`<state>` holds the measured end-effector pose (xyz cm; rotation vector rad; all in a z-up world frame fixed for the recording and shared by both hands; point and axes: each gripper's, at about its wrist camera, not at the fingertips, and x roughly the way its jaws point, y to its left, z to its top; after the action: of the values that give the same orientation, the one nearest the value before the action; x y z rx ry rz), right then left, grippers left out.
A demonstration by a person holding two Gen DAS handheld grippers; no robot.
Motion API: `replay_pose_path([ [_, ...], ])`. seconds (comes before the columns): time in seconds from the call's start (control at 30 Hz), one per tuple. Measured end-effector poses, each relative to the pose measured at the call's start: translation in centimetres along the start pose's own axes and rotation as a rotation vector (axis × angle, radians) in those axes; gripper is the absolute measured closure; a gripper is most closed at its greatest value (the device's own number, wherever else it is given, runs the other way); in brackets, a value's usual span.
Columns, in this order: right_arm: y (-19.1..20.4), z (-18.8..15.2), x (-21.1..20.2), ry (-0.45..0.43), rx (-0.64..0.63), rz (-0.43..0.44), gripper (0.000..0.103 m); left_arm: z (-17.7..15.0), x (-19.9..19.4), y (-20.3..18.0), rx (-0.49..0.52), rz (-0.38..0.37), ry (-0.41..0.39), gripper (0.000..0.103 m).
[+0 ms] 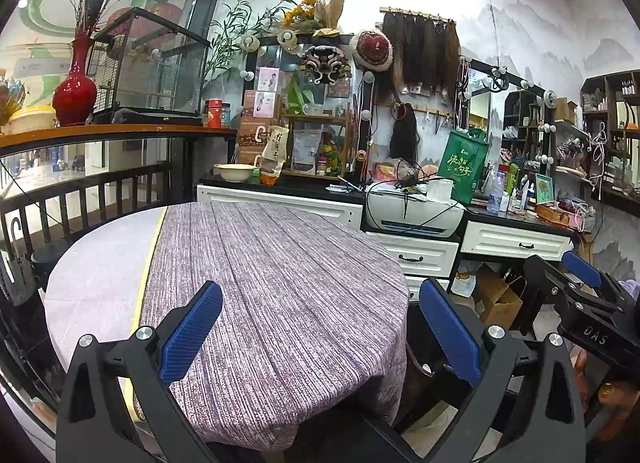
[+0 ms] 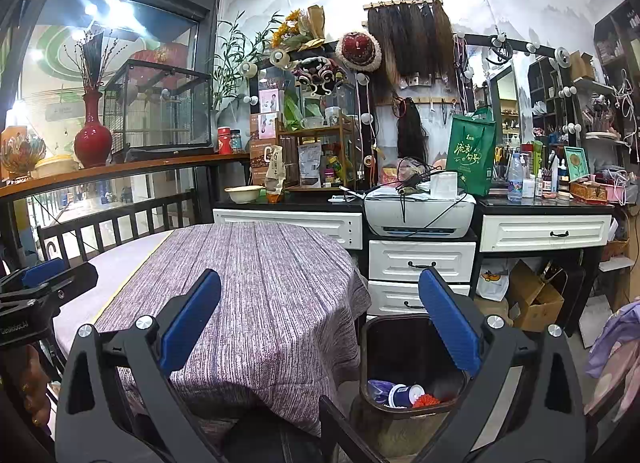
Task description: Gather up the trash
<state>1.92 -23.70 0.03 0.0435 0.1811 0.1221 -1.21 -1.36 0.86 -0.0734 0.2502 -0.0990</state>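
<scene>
A round table (image 1: 272, 287) with a purple striped cloth fills the middle of both views and also shows in the right wrist view (image 2: 260, 295). A dark trash bin (image 2: 380, 343) stands on the floor right of the table. Inside it lie a white and blue cup (image 2: 402, 394), a purple wrapper (image 2: 378, 387) and an orange scrap (image 2: 426, 400). My left gripper (image 1: 320, 331) is open and empty above the table's near side. My right gripper (image 2: 320, 331) is open and empty, between the table's edge and the bin. The right gripper shows at the left wrist view's right edge (image 1: 576, 291).
A black-topped counter with white drawers (image 2: 420, 259) stands behind the table, carrying a white printer (image 2: 416, 211), a green bag (image 2: 470, 155) and bottles. A cardboard box (image 2: 532, 295) sits under the counter. A black railing (image 1: 88, 191) and a shelf with a red vase (image 1: 74, 87) are to the left.
</scene>
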Motion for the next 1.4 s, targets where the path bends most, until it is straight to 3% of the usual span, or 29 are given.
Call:
replay_pose_path([
  [1.4,-0.4,-1.0,0.3,0.013,-0.001,-0.001,0.006,-0.7,0.0,-0.9,0.013,-0.01,0.014,0.005],
])
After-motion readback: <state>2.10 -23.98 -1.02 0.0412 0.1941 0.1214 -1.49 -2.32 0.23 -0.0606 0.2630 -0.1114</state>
